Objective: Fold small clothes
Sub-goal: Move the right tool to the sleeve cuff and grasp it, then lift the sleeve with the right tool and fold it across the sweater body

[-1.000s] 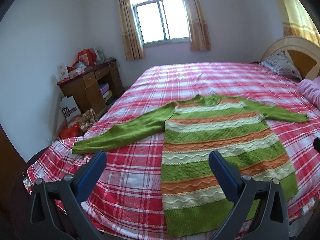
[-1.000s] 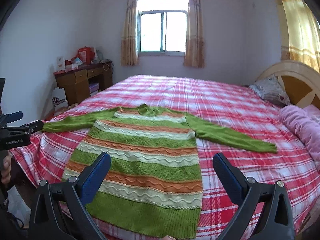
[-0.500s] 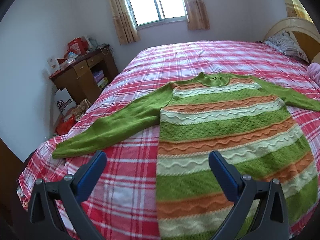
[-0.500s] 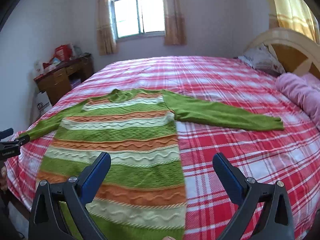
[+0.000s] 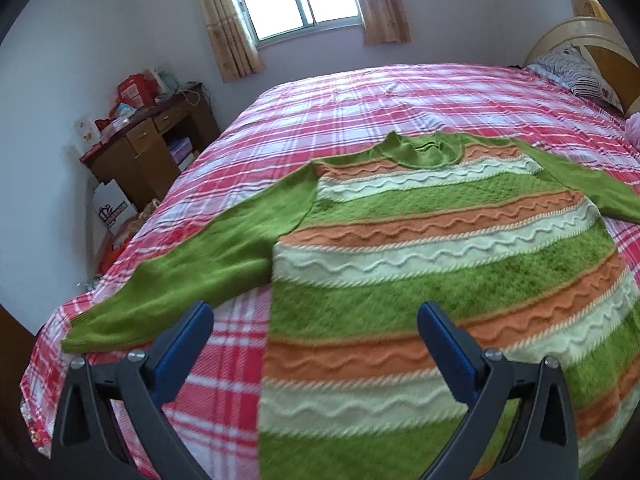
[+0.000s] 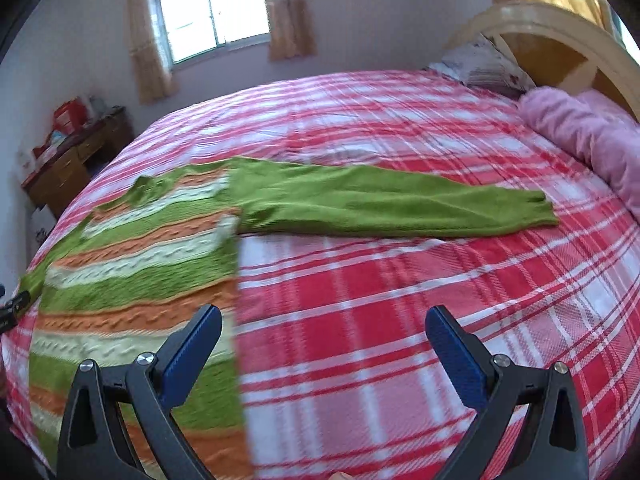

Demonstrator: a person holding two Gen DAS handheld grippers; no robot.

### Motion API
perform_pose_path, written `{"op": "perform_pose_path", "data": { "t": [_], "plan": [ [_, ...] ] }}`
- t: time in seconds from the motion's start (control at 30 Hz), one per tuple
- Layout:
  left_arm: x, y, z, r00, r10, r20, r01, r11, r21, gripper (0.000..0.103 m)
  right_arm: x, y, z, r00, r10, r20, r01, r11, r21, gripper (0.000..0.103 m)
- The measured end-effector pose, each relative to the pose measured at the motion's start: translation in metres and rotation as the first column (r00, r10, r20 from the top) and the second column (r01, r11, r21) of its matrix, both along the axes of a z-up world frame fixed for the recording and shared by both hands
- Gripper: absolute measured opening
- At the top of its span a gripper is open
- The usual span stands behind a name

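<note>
A green, orange and cream striped knit sweater (image 5: 432, 248) lies flat on the red plaid bed (image 5: 360, 100), both green sleeves spread out. My left gripper (image 5: 316, 332) is open and empty, above the sweater's left side, near its left sleeve (image 5: 208, 264). In the right wrist view the sweater's body (image 6: 132, 264) lies at the left and its right sleeve (image 6: 392, 204) stretches right. My right gripper (image 6: 324, 336) is open and empty, above the bedspread (image 6: 400, 320) just right of the sweater's edge.
A wooden desk (image 5: 148, 148) with clutter stands left of the bed, with bags (image 5: 112, 208) on the floor beside it. A pillow (image 5: 576, 72) and a wooden headboard (image 6: 560, 44) are at the right. A pink blanket (image 6: 588, 132) lies near the headboard.
Both grippers have moved forward and lower over the bed. The left one has closed in on the sweater's left side; the right one has swung right toward the right sleeve. Both stay open.
</note>
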State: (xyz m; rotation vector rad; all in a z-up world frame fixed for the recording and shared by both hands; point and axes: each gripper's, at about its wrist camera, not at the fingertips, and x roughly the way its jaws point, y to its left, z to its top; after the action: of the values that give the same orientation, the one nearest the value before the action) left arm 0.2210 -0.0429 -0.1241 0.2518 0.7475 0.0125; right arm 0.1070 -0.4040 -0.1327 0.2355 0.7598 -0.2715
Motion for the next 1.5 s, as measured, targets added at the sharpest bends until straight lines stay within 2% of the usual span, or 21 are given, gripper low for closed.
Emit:
{"op": "perform_pose_path", "data": {
  "t": [0.2, 0.3, 0.57, 0.63, 0.77, 0.87, 1.03, 1.13, 1.17, 1.2, 1.33, 1.5],
  "plan": [
    [0.024, -0.02, -0.022, 0.999, -0.014, -0.031, 0.015, 1.0, 0.012, 0.103, 0.006, -0.058, -0.01, 0.993, -0.116, -0.027, 0.116, 0.993, 0.022, 0.102],
    [0.031, -0.02, -0.027, 0.999, -0.015, -0.045, 0.015, 1.0, -0.009, 0.103, 0.009, -0.093, -0.011, 0.985, -0.169, -0.035, 0.171, 0.984, 0.042, 0.102],
    [0.052, -0.011, -0.031, 0.998, 0.022, -0.062, -0.026, 0.998, -0.061, 0.103, 0.013, -0.197, -0.014, 0.931, -0.356, -0.077, 0.36, 0.932, 0.041, 0.102],
    [0.056, -0.01, -0.032, 0.998, 0.032, -0.061, -0.035, 0.998, -0.051, 0.103, 0.015, -0.215, -0.017, 0.919, -0.383, -0.088, 0.388, 0.921, 0.042, 0.101],
    [0.064, -0.007, -0.033, 0.996, 0.049, -0.068, -0.053, 0.997, -0.053, 0.103, 0.02, -0.243, -0.021, 0.911, -0.399, -0.106, 0.408, 0.909, 0.085, 0.087],
    [0.065, -0.003, -0.032, 0.996, 0.057, -0.071, -0.062, 0.996, -0.07, 0.103, 0.03, -0.257, -0.024, 0.905, -0.412, -0.107, 0.421, 0.904, 0.078, 0.085],
    [0.063, -0.001, -0.036, 0.995, 0.06, -0.076, -0.065, 0.996, -0.064, 0.103, 0.046, -0.261, -0.027, 0.918, -0.378, -0.121, 0.388, 0.92, 0.065, 0.073],
    [0.062, 0.0, -0.037, 0.995, 0.061, -0.082, -0.067, 0.995, -0.073, 0.103, 0.054, -0.247, -0.027, 0.938, -0.316, -0.141, 0.322, 0.946, 0.023, 0.047],
    [0.061, 0.001, -0.037, 0.995, 0.061, -0.083, -0.067, 0.995, -0.074, 0.103, 0.055, -0.244, -0.026, 0.948, -0.286, -0.138, 0.294, 0.955, 0.036, 0.027],
    [0.06, 0.002, -0.037, 0.995, 0.061, -0.084, -0.067, 0.995, -0.076, 0.103, 0.056, -0.242, -0.025, 0.954, -0.268, -0.137, 0.278, 0.959, 0.06, 0.014],
    [0.055, 0.007, -0.032, 0.995, 0.063, -0.071, -0.069, 0.994, -0.086, 0.103, 0.056, -0.231, -0.01, 0.962, -0.247, -0.119, 0.254, 0.966, 0.053, 0.012],
    [0.047, 0.021, -0.021, 0.996, 0.075, -0.043, -0.079, 0.991, -0.104, 0.103, 0.061, -0.213, 0.03, 0.975, -0.214, -0.063, 0.216, 0.976, 0.021, 0.012]
  ]
}}
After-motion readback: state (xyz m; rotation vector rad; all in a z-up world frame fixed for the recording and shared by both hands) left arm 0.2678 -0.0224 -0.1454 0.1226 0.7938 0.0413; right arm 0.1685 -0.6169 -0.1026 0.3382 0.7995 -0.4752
